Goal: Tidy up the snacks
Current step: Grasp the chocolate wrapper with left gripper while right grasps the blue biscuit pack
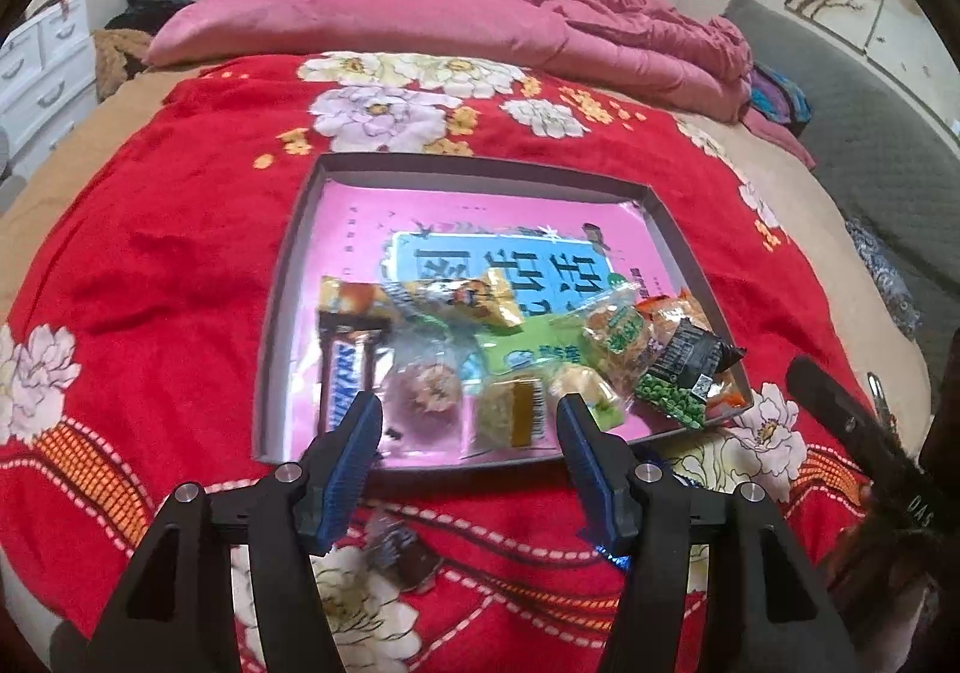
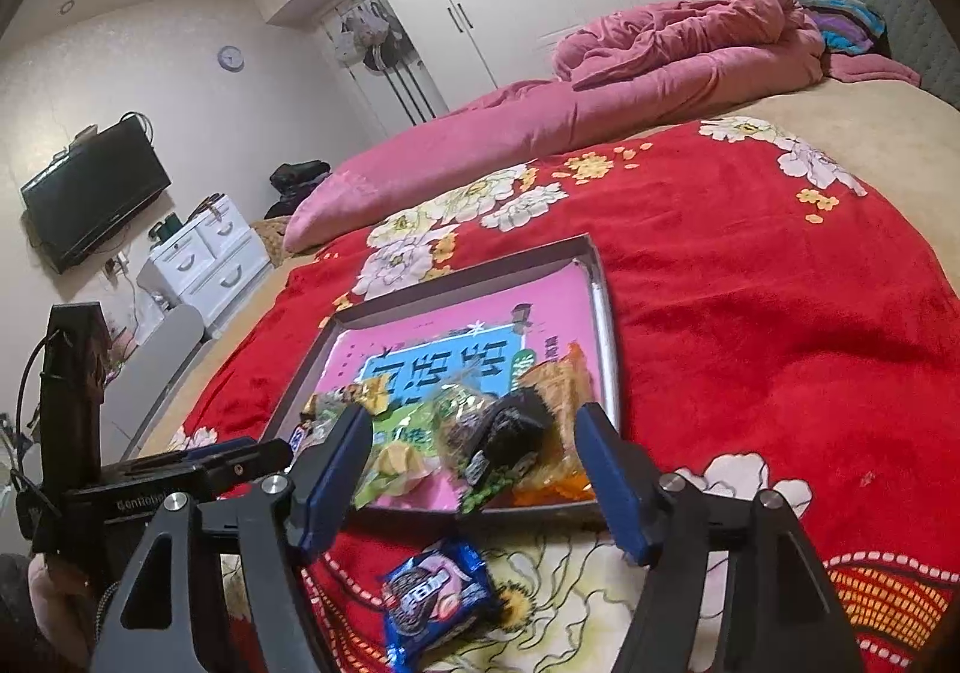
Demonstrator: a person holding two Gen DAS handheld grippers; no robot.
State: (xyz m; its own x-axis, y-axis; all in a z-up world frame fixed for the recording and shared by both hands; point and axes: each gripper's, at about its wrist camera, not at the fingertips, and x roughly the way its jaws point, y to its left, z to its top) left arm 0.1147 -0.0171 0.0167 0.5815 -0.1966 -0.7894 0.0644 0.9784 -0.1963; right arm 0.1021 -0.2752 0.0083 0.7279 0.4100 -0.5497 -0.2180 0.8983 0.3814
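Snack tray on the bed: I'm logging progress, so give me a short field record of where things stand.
surface: red floral blanket
tray: shallow grey box, pink printed liner
in tray: Snickers bar, green pea packet, several other wrapped snacks
outside tray: blue Oreo pack and a dark wrapper, both on the blanket by the near edge
left gripper: open, empty
right gripper: open, empty

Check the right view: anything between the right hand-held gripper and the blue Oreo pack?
Nothing visible. The Oreo pack lies alone on the red blanket, just below the open right hand-held gripper, outside the tray.
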